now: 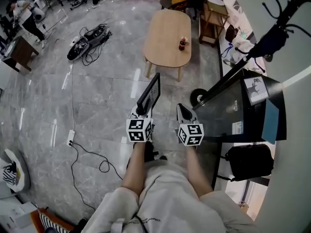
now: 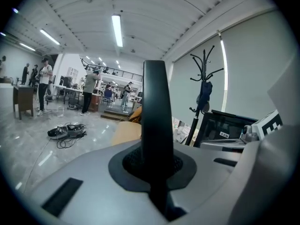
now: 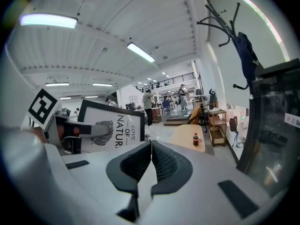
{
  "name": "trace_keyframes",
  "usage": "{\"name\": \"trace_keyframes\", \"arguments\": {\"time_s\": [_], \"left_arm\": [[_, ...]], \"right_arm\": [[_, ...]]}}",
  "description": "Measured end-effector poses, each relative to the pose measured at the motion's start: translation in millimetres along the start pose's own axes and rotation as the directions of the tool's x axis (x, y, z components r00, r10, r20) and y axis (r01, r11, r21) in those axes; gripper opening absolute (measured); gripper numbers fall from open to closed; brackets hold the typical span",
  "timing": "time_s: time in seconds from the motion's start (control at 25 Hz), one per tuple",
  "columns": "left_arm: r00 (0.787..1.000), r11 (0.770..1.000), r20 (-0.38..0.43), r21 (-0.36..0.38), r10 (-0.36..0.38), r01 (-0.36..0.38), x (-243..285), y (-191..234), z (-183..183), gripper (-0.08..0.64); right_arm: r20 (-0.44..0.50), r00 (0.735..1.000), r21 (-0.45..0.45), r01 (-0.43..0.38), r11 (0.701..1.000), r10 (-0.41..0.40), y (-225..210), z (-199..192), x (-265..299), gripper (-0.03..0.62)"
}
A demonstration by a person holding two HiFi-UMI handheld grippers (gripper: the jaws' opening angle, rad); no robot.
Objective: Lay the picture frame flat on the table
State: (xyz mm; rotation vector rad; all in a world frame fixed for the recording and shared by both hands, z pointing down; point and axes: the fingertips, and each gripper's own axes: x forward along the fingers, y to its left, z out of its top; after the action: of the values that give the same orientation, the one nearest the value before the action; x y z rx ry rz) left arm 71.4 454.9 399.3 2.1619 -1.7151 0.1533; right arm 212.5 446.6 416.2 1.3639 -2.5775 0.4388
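Note:
The picture frame (image 1: pixel 150 93), black-edged with a white leaf print, is held upright in the air over the floor. My left gripper (image 1: pixel 142 112) is shut on its lower edge. In the left gripper view the frame (image 2: pixel 155 116) stands edge-on between the jaws. The right gripper view shows its printed face (image 3: pixel 110 124) to the left. My right gripper (image 1: pixel 184 109) hangs beside it, shut with nothing in it (image 3: pixel 151 150). The oval wooden table (image 1: pixel 167 30) lies ahead, well beyond both grippers, and also shows as the table (image 3: pixel 186 137).
A small dark bottle (image 1: pixel 182 43) stands on the table's right side. A black glass cabinet (image 1: pixel 240 106) and a coat rack (image 1: pixel 272 35) are close on the right. Cables and gear (image 1: pixel 89 39) lie on the floor at left, with a power strip (image 1: pixel 71 138).

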Motion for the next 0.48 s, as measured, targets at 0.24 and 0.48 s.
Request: {"name": "trace_keyframes", "arguments": {"time_s": [0.24, 0.48], "left_arm": [[0.999, 1.000, -0.023, 0.003, -0.025, 0.025, 49.6, 49.3, 30.8, 0.027], [0.996, 0.997, -0.051, -0.028, -0.067, 0.066, 95.3, 83.7, 40.5, 0.026]], "right_arm": [[-0.001, 1.000, 0.029, 0.023, 0.999, -0.023, 1.1, 27.2, 69.1, 0.035], [0.009, 0.999, 0.094, 0.049, 0.994, -0.050, -12.2, 44.7, 115.6, 0.034]]}}
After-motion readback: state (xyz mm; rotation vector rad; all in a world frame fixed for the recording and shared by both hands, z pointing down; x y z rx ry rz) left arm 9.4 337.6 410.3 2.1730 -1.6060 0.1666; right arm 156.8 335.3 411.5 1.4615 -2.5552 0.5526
